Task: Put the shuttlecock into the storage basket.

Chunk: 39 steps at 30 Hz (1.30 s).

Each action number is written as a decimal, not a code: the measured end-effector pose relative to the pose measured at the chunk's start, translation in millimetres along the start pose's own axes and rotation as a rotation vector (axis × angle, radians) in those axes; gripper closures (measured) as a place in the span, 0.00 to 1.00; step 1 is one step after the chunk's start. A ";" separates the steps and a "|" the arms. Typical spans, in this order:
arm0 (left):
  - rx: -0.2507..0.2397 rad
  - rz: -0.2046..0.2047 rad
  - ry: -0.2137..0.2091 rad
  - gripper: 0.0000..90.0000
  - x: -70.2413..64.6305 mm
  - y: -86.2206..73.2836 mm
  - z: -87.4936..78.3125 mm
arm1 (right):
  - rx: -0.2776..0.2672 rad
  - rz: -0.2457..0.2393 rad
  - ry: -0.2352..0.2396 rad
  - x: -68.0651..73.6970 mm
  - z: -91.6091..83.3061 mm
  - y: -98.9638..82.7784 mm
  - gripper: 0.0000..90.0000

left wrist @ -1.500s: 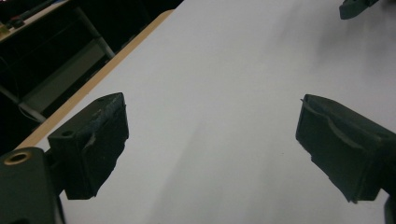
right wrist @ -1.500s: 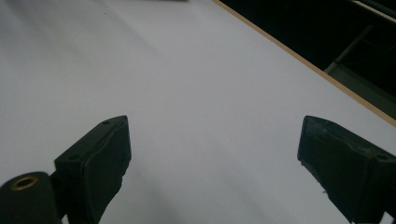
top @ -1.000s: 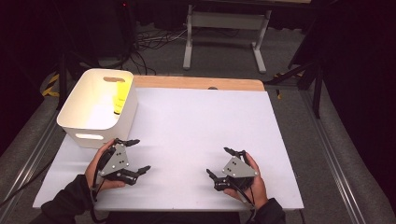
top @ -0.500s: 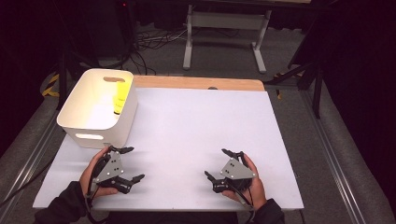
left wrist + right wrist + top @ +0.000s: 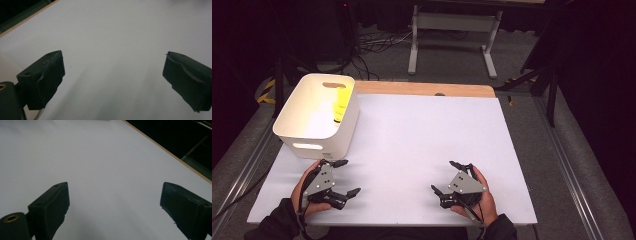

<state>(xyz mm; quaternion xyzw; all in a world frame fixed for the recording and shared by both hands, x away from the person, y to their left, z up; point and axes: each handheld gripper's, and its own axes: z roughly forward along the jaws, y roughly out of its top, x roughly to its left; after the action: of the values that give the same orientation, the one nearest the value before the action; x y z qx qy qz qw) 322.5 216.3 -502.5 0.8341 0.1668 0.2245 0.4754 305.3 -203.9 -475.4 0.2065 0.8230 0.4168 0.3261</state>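
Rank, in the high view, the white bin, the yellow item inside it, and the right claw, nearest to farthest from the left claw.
From the left claw:
1. White bin, just beyond it at the table's left.
2. Yellow item, deeper inside the bin, against its far wall.
3. Right claw, across the white table at the near right.

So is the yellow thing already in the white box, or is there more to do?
Looks done: the yellow thing stands inside the white box. In hand: nothing. The left gripper and right gripper are both open, near the front of the white table. Left: nothing else lies there to pick up.
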 end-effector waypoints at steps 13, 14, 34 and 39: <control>-0.018 -0.013 -0.001 0.05 0.5 -0.6 -1.5 | -0.014 0.009 0.011 -1.0 -2.4 -0.9 0.11; -0.021 -0.014 -0.003 0.05 0.3 -0.5 -1.5 | -0.016 0.010 0.009 -1.1 -2.7 -0.9 0.11; -0.040 -0.004 -0.017 0.06 -1.8 0.9 -3.4 | 0.007 -0.012 0.001 1.8 -0.4 -0.2 0.11; -0.043 0.000 -0.019 0.06 -1.7 1.3 -2.2 | 0.001 -0.005 -0.007 -0.5 -2.7 -1.1 0.11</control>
<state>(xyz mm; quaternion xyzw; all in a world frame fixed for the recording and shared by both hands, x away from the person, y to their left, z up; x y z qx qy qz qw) 319.9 216.4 -500.8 0.8258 0.1574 0.2203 0.4947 303.6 -206.3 -475.0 0.2061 0.8226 0.4147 0.3299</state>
